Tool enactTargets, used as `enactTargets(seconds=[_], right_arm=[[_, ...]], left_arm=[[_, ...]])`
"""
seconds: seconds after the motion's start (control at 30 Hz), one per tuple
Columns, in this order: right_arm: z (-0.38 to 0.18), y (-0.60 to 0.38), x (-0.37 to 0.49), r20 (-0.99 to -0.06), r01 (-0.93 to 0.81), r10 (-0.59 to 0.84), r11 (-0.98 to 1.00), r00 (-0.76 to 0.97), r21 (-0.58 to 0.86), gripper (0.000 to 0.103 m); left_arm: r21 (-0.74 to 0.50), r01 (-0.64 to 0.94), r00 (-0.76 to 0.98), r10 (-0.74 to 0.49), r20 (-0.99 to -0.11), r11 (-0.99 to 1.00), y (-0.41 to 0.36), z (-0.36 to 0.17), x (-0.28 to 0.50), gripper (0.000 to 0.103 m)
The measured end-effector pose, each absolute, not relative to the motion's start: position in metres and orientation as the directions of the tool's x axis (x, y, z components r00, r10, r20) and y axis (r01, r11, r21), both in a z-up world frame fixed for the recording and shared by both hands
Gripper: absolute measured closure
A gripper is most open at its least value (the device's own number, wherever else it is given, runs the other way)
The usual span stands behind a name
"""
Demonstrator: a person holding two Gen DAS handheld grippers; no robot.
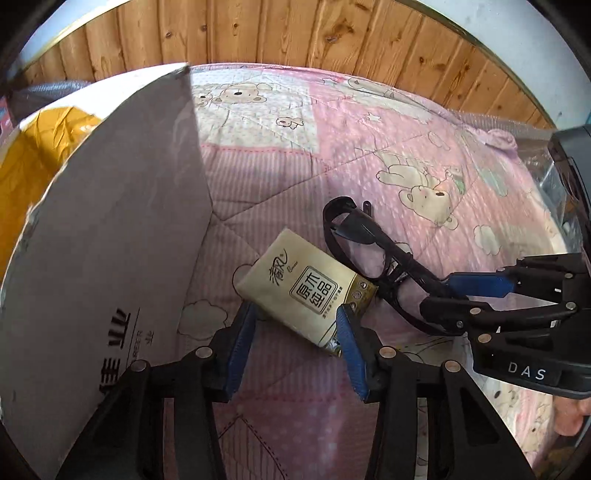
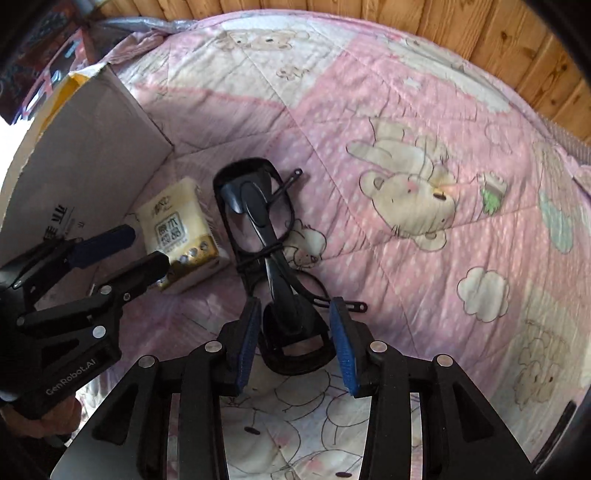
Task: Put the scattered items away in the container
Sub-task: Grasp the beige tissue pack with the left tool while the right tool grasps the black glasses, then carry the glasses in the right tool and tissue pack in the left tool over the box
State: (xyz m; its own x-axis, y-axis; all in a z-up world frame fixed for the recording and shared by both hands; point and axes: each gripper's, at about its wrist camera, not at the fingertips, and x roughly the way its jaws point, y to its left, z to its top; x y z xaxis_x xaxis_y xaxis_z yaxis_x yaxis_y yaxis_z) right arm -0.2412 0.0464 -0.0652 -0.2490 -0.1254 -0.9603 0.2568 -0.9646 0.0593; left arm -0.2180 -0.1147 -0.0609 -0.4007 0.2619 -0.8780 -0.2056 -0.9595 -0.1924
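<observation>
A beige tissue pack (image 1: 306,291) lies on the pink quilt beside the tall cardboard box (image 1: 103,240). My left gripper (image 1: 295,326) is open, its blue pads on either side of the pack's near end. Black folded glasses (image 1: 354,225) lie just right of the pack. In the right wrist view my right gripper (image 2: 295,325) is open around the near end of the glasses (image 2: 255,206). That view also holds the tissue pack (image 2: 177,229), the left gripper (image 2: 144,247) and the box (image 2: 92,147). The right gripper (image 1: 441,295) reaches in from the right of the left wrist view.
A pink bear-print quilt (image 2: 406,129) covers the bed. Something yellow (image 1: 37,147) shows inside the box. A wooden plank wall (image 1: 295,33) runs behind the bed. A hand (image 2: 48,421) holds the left gripper's handle.
</observation>
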Motion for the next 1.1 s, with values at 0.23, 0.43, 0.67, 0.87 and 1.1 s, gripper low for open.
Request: enactTargets(seconds=[0.23,0.43,0.67,0.87,1.1], right_arm=[[-0.086,0.035,-0.246,-0.947,0.268,-0.079,-0.964,-0.313,-0.008,0.064],[-0.084,0.062,-0.245,-0.974,0.173,-0.052,-0.985,-0.221,0.014,0.081],[-0.083,0.073,-0.244,-0.972,0.139,-0.07,-0.989,-0.223,0.039,0.072],[-0.083,0.086,-0.243,-0.968,0.104,-0.121,-0.99,-0.22,0.1,0.067],[-0.076,0.089,-0.239,-0.963,0.115,-0.134,-0.987,-0.236,0.11,0.084]], left_arm=[[-0.355,-0.101,-0.393,0.365,-0.844,-0.929,-0.124,-0.059,-0.24,0.042],[-0.096,-0.178,-0.426,0.165,-0.89,-0.979,-0.078,-0.067,-0.249,0.039],[-0.117,-0.176,-0.45,0.185,-0.874,-0.978,-0.102,-0.063,-0.236,0.044],[-0.106,-0.137,-0.437,0.156,-0.886,-0.985,-0.088,-0.072,-0.239,0.024],[-0.036,-0.179,-0.432,0.112,-0.895,-0.983,-0.075,-0.088,-0.23,0.051]])
